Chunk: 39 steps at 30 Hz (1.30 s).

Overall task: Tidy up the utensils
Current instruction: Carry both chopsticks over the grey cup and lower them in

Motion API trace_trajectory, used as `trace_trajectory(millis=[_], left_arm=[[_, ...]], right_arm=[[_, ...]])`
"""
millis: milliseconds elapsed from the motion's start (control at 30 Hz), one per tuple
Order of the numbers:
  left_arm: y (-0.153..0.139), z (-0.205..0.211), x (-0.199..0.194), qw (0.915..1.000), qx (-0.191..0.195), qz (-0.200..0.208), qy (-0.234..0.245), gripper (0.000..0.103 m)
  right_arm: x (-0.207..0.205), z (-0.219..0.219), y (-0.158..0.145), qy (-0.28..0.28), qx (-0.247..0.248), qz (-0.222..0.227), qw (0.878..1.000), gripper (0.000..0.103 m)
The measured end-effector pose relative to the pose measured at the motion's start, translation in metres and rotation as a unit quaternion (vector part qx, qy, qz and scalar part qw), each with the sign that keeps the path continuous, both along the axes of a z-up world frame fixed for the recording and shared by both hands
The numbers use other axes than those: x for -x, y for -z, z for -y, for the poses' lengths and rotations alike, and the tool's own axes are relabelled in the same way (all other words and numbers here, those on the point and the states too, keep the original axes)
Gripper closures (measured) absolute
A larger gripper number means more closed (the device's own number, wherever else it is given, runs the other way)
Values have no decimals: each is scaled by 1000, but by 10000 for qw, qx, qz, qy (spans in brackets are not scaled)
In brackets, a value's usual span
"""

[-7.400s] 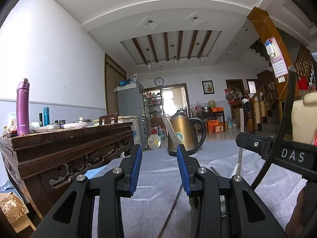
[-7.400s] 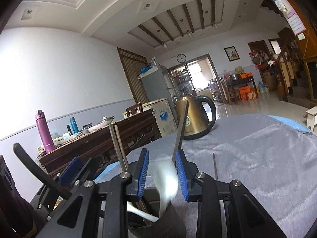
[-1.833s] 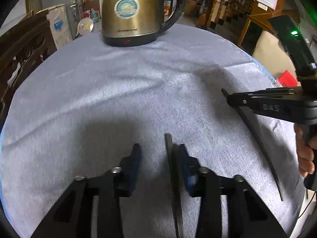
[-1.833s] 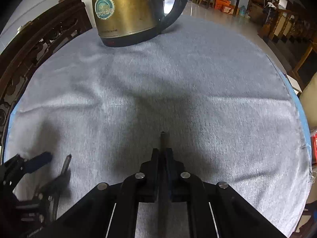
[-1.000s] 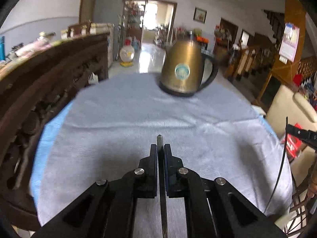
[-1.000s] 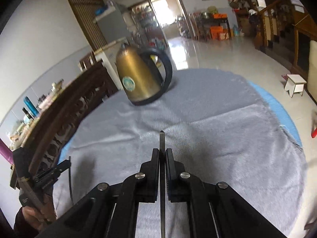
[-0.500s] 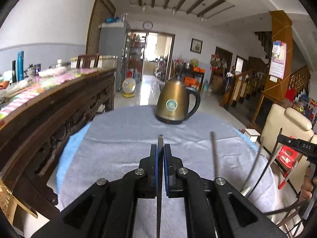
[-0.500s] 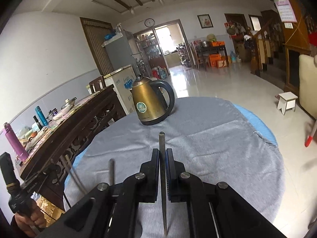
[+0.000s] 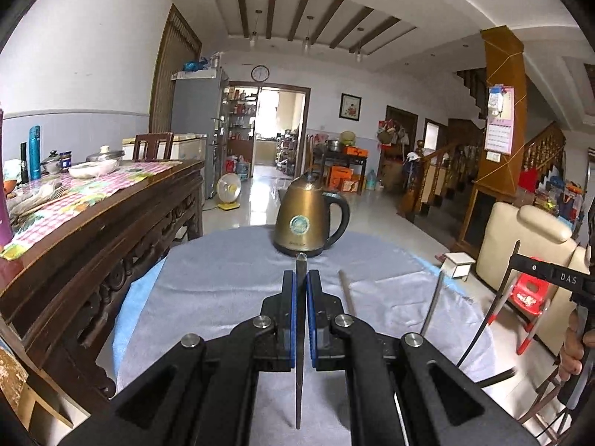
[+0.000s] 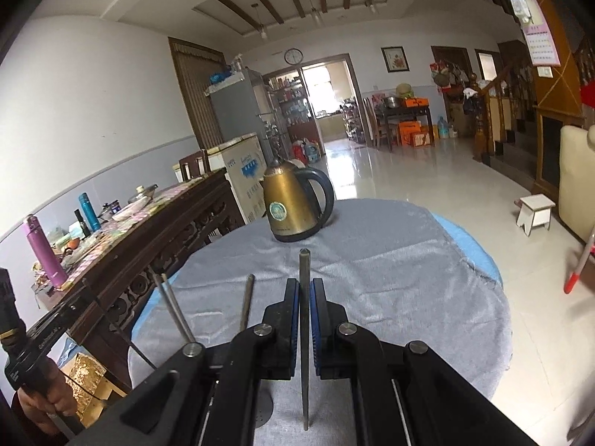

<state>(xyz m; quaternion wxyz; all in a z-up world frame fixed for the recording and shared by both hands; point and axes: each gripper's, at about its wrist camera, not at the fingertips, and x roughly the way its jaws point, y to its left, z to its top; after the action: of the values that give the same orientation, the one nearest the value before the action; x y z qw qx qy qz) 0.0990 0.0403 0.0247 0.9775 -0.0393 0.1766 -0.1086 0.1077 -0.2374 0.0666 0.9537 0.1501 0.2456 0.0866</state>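
My left gripper [image 9: 300, 278] is shut on a thin flat metal utensil [image 9: 299, 353], seen edge on, above the grey-clothed round table [image 9: 223, 278]. Its tip points toward the brass kettle [image 9: 306, 223]. My right gripper [image 10: 305, 286] is shut on a second thin metal utensil [image 10: 305, 353], also held off the cloth [image 10: 409, 278]. Beside each held piece, other utensil handles stick up: two rods [image 9: 346, 293] in the left wrist view, a pair of chopsticks [image 10: 173, 304] and a handle [image 10: 246, 301] in the right wrist view. What holds them is hidden under the grippers.
The kettle [image 10: 293, 204] stands at the table's far side. A carved dark wooden sideboard [image 9: 93, 241] with bottles and dishes runs along the left. A cream armchair [image 9: 528, 245], a red stool [image 9: 528, 293] and a small white stool [image 10: 535, 210] are on the right.
Both grippers have lifted and drawn back from the cloth with their utensils, tilting up so more of the room shows. Upright utensil handles have come into view beside them.
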Motion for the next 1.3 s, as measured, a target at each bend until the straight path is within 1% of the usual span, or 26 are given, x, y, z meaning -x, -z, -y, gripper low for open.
trace_trajectory(millis=[333, 500, 633, 833, 1033, 1300], left_arm=[[-49, 18, 13, 9985, -85, 449, 314, 98], [-76, 24, 22, 9966, -3, 706, 436, 98], [-87, 31, 27, 9952, 62, 836, 514, 98], [-85, 44, 26, 9946, 153, 830, 597, 98], [-71, 48, 20, 9958, 222, 650, 606, 98], [-59, 56, 16, 9969, 196, 469, 599, 98]], right_arm=[[21, -18, -45, -324, 85, 530, 9980, 96], [25, -29, -63, -471, 89, 749, 9960, 96], [24, -37, -73, -554, 43, 878, 9946, 96], [19, -52, -75, -607, 24, 998, 9932, 96], [12, -62, -63, -664, 5, 898, 9937, 96], [6, -67, -51, -689, 31, 766, 9947, 96]])
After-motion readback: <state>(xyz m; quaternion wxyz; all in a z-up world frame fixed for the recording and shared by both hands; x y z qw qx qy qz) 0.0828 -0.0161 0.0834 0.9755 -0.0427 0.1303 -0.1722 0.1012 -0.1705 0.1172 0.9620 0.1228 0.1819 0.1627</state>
